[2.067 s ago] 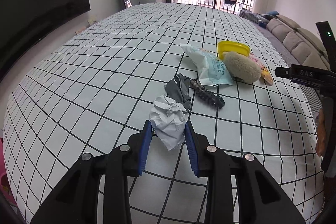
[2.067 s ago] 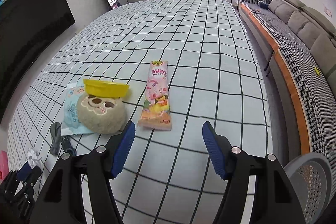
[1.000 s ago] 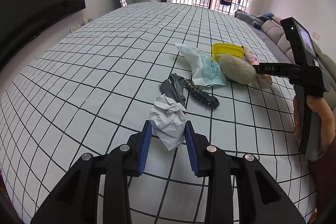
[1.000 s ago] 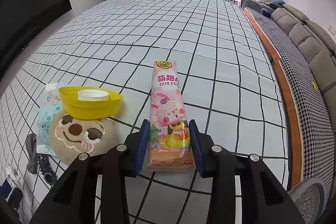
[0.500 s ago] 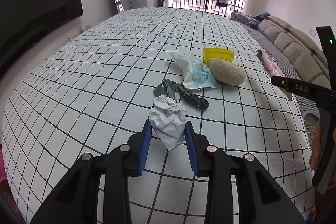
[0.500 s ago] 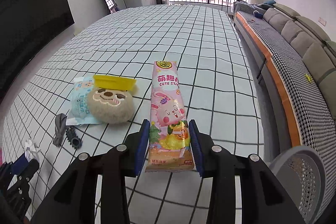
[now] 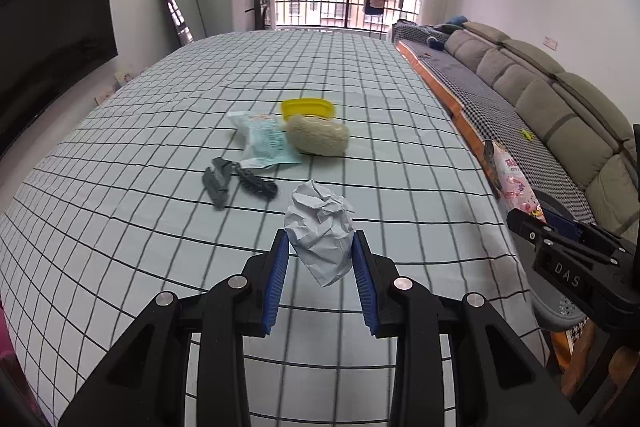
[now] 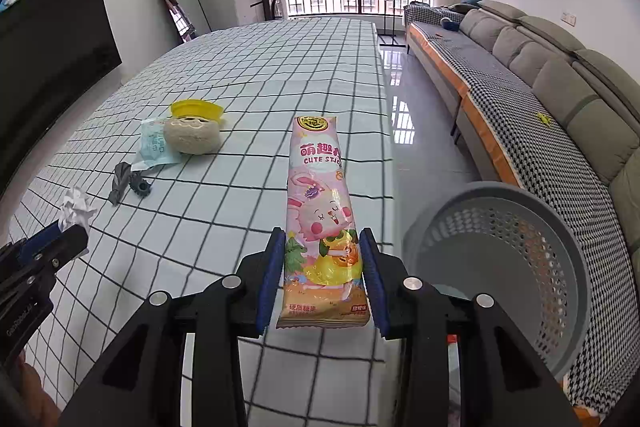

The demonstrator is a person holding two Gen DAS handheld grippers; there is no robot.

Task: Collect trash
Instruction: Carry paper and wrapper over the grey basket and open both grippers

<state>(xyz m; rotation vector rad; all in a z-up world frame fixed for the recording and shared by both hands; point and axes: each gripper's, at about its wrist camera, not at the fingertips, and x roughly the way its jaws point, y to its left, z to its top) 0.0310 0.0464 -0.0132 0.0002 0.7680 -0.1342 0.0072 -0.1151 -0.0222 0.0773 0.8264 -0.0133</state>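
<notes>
A crumpled paper ball (image 7: 322, 231) is pinched between the blue fingers of the left gripper (image 7: 320, 267), lifted above the checked bench (image 7: 120, 187) at lower centre. The pink candy wrapper (image 8: 320, 219) is clamped by the right gripper (image 8: 322, 277) at centre frame, with the grey perforated basket (image 8: 520, 259) seen at lower right, beside the bench edge.

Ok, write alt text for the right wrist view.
The right gripper clamps a pink snack wrapper above the edge of a checked table, beside a grey perforated bin on the floor. Further left, the left gripper holds crumpled white paper.
</notes>
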